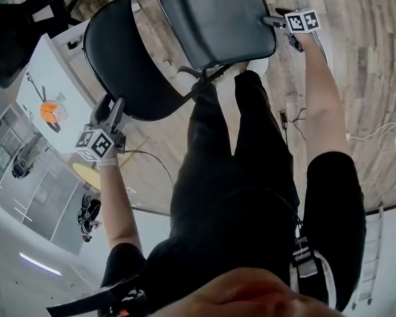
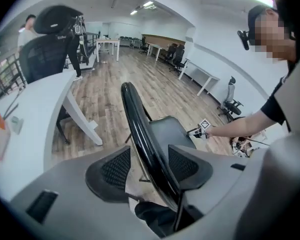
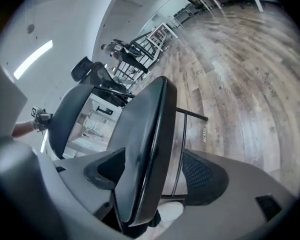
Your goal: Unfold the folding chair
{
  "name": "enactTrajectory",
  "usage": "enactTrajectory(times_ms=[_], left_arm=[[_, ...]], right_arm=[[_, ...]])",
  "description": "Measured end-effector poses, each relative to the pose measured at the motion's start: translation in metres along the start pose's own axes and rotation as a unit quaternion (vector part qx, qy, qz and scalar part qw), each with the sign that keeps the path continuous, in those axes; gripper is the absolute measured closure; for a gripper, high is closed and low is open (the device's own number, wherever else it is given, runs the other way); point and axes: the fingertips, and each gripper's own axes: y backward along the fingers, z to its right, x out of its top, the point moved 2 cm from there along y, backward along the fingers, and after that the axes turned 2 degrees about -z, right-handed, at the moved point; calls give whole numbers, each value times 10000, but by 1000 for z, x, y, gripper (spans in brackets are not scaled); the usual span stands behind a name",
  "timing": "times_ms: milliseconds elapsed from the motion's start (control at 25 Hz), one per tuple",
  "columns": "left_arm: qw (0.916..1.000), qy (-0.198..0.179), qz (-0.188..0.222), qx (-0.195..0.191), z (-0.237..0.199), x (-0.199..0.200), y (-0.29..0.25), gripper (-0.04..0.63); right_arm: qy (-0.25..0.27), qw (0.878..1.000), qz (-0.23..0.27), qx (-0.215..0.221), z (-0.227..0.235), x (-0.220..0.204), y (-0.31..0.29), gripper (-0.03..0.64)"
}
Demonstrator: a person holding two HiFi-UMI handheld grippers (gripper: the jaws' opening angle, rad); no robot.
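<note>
The black folding chair stands in front of me, its backrest (image 1: 125,65) at left and its padded seat (image 1: 218,18) at right. My left gripper (image 1: 109,121) sits at the backrest's lower rim. In the left gripper view the rim (image 2: 140,129) runs between the jaws of the left gripper (image 2: 150,166), with floor showing between it and the left pad (image 2: 115,169), so the gripper is open. My right gripper (image 1: 280,24) is at the seat's right edge. The right gripper (image 3: 155,174) straddles the seat edge (image 3: 145,134), and its right pad (image 3: 205,176) stands clear of it, open.
A white desk (image 1: 49,78) with an orange object (image 1: 51,112) stands left of the chair, a black office chair (image 1: 20,25) beyond it. My legs (image 1: 237,177) are right behind the folding chair. Cables (image 1: 376,137) lie on the wood floor at right. Another person (image 2: 27,31) stands far off.
</note>
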Motion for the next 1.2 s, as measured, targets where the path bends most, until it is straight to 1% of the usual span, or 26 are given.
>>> enactTrajectory(times_ms=[120,200,240,320,440,520,640,720,880,960,1040,1120,1200], left_arm=[[9992,-31,295,255,10,9,23,374],[9986,-222,390,266,28,16,38,374],[9983,-341,419,207,42,19,43,374],[9972,-529,532,-40,74,22,51,374],[9923,-719,886,-473,119,31,56,374],[9877,-824,1100,-741,146,31,66,374],[9794,-1120,1294,-1074,178,25,87,376],[9735,-1267,1419,-1267,194,22,97,376],[9616,-1274,1833,-1597,217,10,118,376],[9562,-1387,1950,-1688,227,-1,132,376],[9497,-1509,2093,-1775,239,-8,150,376],[9404,-1638,2297,-1900,255,-12,170,376],[9277,-1802,2541,-2056,274,-12,189,376]], right_arm=[[581,9971,-121,-484,-28,4,24,285],[822,9952,-35,-520,-64,6,41,285],[912,9947,30,-466,-85,6,51,285],[1062,9936,236,-315,-132,6,75,285],[1207,9892,823,-121,-202,14,113,285],[1180,9857,1199,-44,-251,10,137,285],[1014,9811,1645,118,-321,-3,168,285],[1105,9766,1837,164,-359,-5,187,285],[1717,9637,2043,79,-428,-7,216,285],[2028,9552,2155,80,-468,-13,227,285],[2303,9452,2307,215,-510,-19,240,285],[2540,9337,2493,386,-549,-25,256,285],[2729,9217,2720,448,-583,-29,276,285]])
